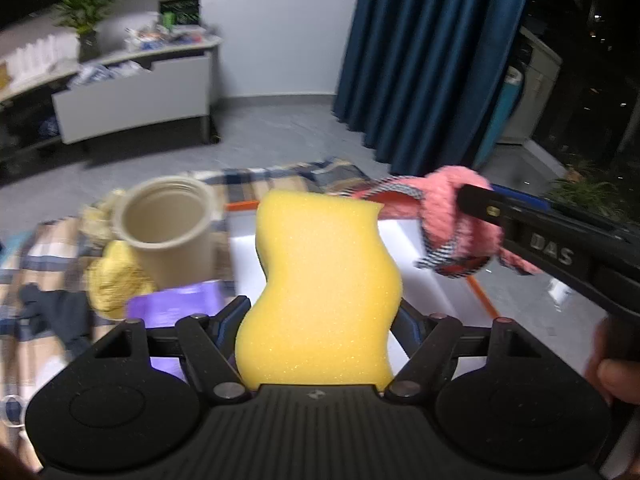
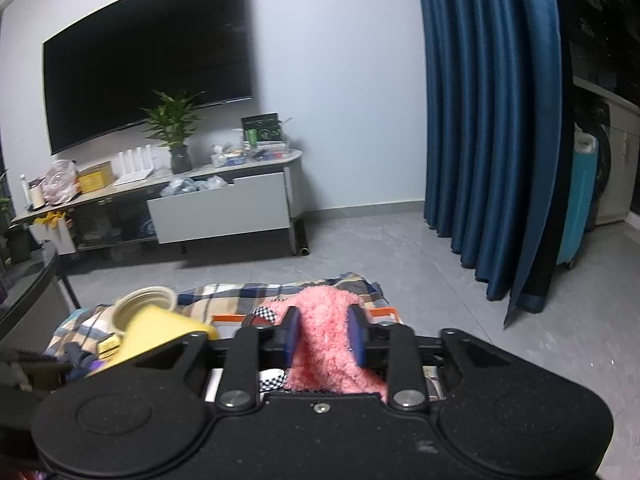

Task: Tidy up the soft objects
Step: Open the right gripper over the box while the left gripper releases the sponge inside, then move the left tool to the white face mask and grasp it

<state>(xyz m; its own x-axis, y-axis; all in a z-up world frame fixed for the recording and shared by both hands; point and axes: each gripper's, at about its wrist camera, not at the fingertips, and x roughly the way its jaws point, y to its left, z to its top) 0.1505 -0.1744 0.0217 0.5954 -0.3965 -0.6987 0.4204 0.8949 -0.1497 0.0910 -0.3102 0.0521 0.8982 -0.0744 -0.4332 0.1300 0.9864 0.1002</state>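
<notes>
Carrying two soft things at once, a person brings both grippers over a white box with an orange rim (image 1: 242,205) that sits on a plaid blanket (image 1: 256,178). The left gripper (image 1: 320,320) has a wavy yellow sponge (image 1: 324,272) standing upright between its fingers, which press on its lower waist from both sides. The right gripper (image 2: 325,336) has a fluffy pink fabric piece with checked trim (image 2: 328,344) between its blue pads (image 2: 290,336), which sit against the plush on either side; from the left wrist view the same piece (image 1: 460,216) hangs off the gripper's tip above the box's far right corner.

The pink piece looks the likelier to go astray. Its hold seems light, and its bulk droops outside the pads, so a loose grip could let it slide out early and land on the rim or the blanket, not inside. The trailing checked trim could also catch on the orange edge.

The sponge is tall and held only near its base; a quick tilt could make it bend or pivot out of the fingers. The two grippers are close together over the same box, so a careless crossing could knock them together. A beige cup (image 1: 168,224) stands just left of the box, beside a yellow cloth (image 1: 116,280), and a wide swing of the left hand could tip it.
</notes>
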